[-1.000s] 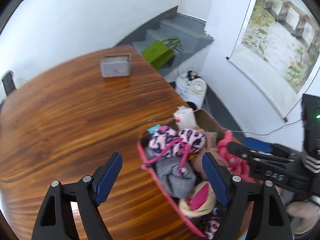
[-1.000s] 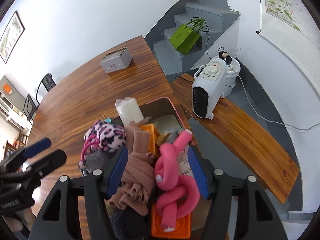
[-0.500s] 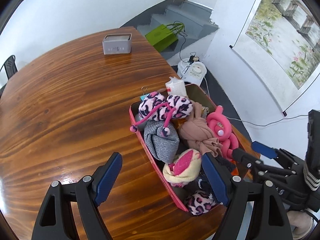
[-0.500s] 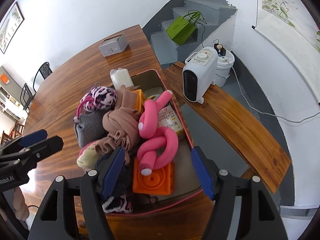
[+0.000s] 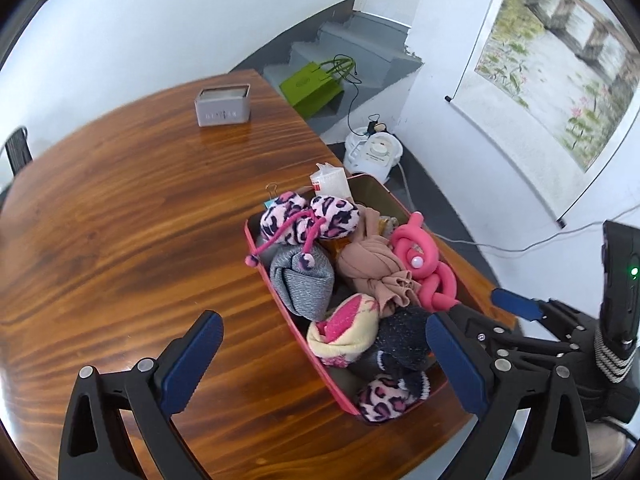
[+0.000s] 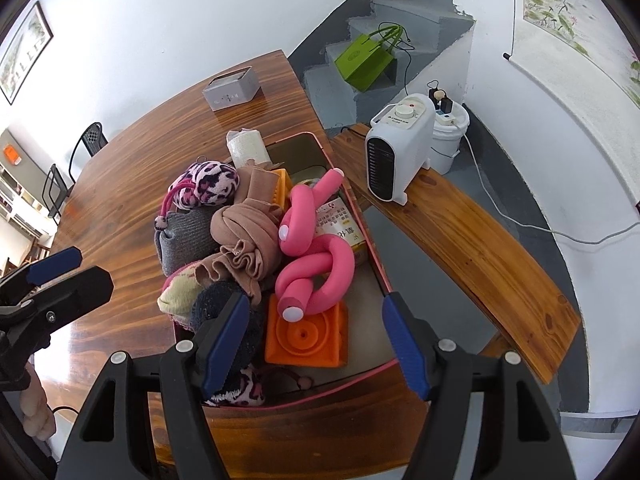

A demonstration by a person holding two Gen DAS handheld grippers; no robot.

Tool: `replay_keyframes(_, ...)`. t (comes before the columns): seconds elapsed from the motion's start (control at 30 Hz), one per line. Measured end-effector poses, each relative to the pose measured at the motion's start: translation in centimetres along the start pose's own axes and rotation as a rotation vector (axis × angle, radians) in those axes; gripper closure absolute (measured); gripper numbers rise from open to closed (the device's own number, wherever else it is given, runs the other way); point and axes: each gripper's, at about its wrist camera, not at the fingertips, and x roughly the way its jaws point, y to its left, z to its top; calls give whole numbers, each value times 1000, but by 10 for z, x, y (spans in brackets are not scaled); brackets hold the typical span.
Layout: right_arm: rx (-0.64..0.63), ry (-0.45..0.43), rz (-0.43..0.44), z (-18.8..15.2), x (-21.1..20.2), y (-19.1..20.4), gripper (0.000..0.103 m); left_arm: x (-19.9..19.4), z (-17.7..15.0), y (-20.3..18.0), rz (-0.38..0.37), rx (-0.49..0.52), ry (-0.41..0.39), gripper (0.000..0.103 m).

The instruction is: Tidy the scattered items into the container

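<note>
A pink-rimmed container stands at the wooden table's right edge, heaped full. In it lie a pink foam twist, a tan cloth bundle, a grey sock, pink leopard-print balls and an orange block. My left gripper hovers over the container's near left wall, its jaws opening with nothing gripped. My right gripper is open above the container's near end, touching nothing.
A grey tin sits at the table's far side. The wooden table top stretches left of the container. A bench with a white heater runs along the right. A green bag stands on the stairs.
Both grippers have drawn back from the container, so more of its heap shows. The left jaws stand wider. The right jaws have spread and no longer flank the pink twist and the tan cloth.
</note>
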Motion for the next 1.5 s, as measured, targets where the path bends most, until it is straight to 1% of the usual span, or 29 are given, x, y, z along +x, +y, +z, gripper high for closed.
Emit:
replay_keyframes(0.13,16,3,-3,-3,0,-3,29,1,-1,-3,5,21,5,0)
replay_keyframes(0.3,12,1,-6,-4,-2,-2,29,0,-2,-4,30,36,10,0)
replay_keyframes(0.4,12,1,-5,-4,-1,-2,29,0,-2,1,69,12,22,0)
replay_keyframes(0.5,11,1,-3,-4,-1,-1,29,-1,-2,6,104,-4,15,0)
replay_keyframes(0.63,-12,-6,-13,-3,-1,5,29,-1,-1,13,107,-27,21,0)
replay_keyframes(0.83,-31,-8,2,1,0,13,29,-2,-2,17,149,-20,24,0)
replay_keyframes(1.1,-35,-8,1,3,1,14,29,-9,0,15,119,-21,7,0)
replay_keyframes(1.23,-24,-13,-5,3,-1,10,29,-19,4,13,170,-20,-40,0)
replay_keyframes(1.3,-17,-18,-7,4,-2,8,29,-23,5,13,173,-23,-57,0)
replay_keyframes(1.4,-8,-22,-7,4,-2,5,29,-26,6,12,152,-32,-54,0)
replay_keyframes(1.5,-2,-25,-2,6,-1,5,29,-23,7,10,180,-24,-30,0)
